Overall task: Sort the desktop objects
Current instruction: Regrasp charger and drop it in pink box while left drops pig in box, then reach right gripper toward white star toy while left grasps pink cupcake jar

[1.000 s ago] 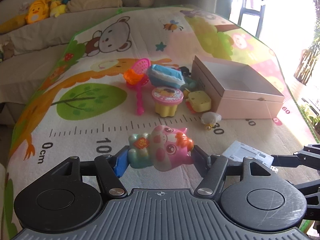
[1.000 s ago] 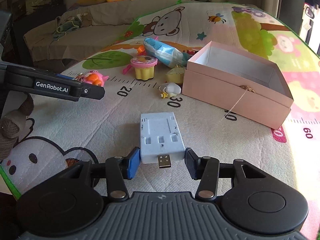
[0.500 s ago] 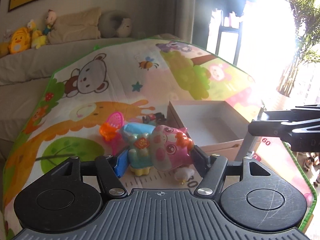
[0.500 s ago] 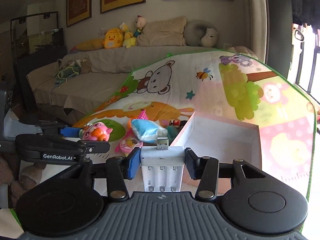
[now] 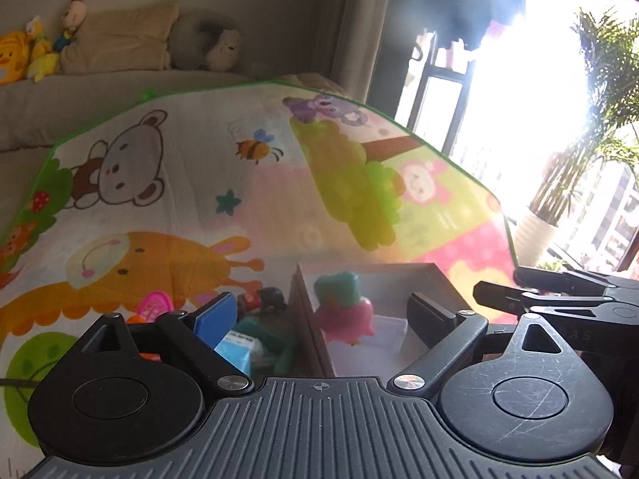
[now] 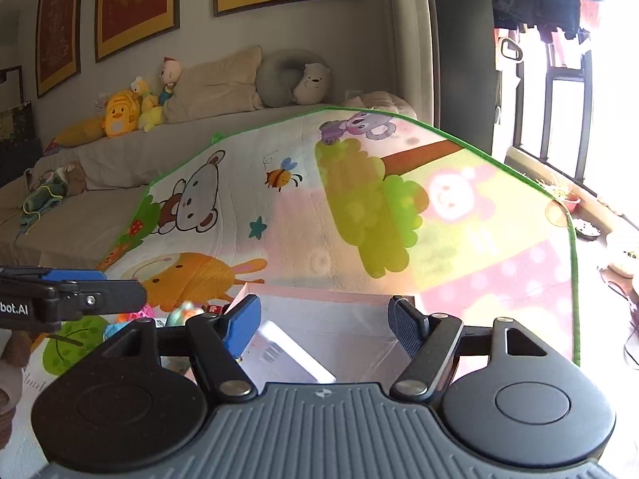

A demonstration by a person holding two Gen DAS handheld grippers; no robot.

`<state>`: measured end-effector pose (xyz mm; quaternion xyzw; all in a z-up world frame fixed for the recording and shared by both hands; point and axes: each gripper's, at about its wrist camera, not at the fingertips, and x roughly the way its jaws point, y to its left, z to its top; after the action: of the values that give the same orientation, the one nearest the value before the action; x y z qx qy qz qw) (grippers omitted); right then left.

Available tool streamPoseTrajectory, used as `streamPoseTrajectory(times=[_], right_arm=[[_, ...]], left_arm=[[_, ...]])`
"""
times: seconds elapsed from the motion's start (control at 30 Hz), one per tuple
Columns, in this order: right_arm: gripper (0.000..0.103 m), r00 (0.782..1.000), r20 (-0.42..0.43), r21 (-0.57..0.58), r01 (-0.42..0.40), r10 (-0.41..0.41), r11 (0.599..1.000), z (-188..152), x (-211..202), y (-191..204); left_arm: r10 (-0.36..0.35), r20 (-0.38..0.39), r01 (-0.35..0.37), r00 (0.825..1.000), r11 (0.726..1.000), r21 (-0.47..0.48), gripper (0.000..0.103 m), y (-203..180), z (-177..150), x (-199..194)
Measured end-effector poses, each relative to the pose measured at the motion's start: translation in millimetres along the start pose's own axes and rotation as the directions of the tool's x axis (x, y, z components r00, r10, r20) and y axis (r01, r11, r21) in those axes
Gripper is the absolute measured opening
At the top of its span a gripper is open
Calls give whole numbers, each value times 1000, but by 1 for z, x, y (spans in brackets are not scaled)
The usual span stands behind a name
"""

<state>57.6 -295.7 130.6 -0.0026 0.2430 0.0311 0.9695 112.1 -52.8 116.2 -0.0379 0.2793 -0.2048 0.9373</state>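
Though blurred, pink-and-teal toy (image 5: 345, 311)

left gripper (image 5: 323, 315): black linkage arms, silver pivot screws, ribbed grey housing, round black caps, blue pad. right gripper (image 6: 324, 325): same build, two ribbed blue pads.

A beige sofa (image 6: 131, 151) runs along the wall behind the play mat's far edge. On its back ledge sit a yellow duck plush (image 6: 116, 115), a beige pillow (image 6: 215, 82) and a grey neck pillow (image 6: 293, 78). Framed red pictures (image 6: 135, 4) hang above. A potted palm (image 5: 575, 167) stands by the bright window.
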Motion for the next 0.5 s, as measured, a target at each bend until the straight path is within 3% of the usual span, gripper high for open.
streamPoseTrajectory(times=[0.1, 0.2, 0.27, 0.4, 0.5], right_arm=[[72, 1000, 2, -146, -3, 3, 989, -32, -18, 28], [75, 994, -58, -240, -107, 96, 965, -68, -34, 65], [75, 981, -126, -250, -173, 145, 953, -89, -33, 88], [75, 967, -205, -218, -198, 154, 956, -108, -11, 119], [61, 963, -230, -212, -188, 138, 959, -109, 11, 135]], left_arm=[[121, -27, -119, 992, 990, 72, 96, 15, -40, -13], [217, -73, -206, 974, 970, 128, 97, 30, -83, -25], [254, -103, -241, 962, 962, 128, 97, 42, -104, -34], [288, -143, -285, 947, 958, 42, 98, 67, -124, -53], [303, -144, -304, 942, 952, 13, 99, 76, -128, -62]])
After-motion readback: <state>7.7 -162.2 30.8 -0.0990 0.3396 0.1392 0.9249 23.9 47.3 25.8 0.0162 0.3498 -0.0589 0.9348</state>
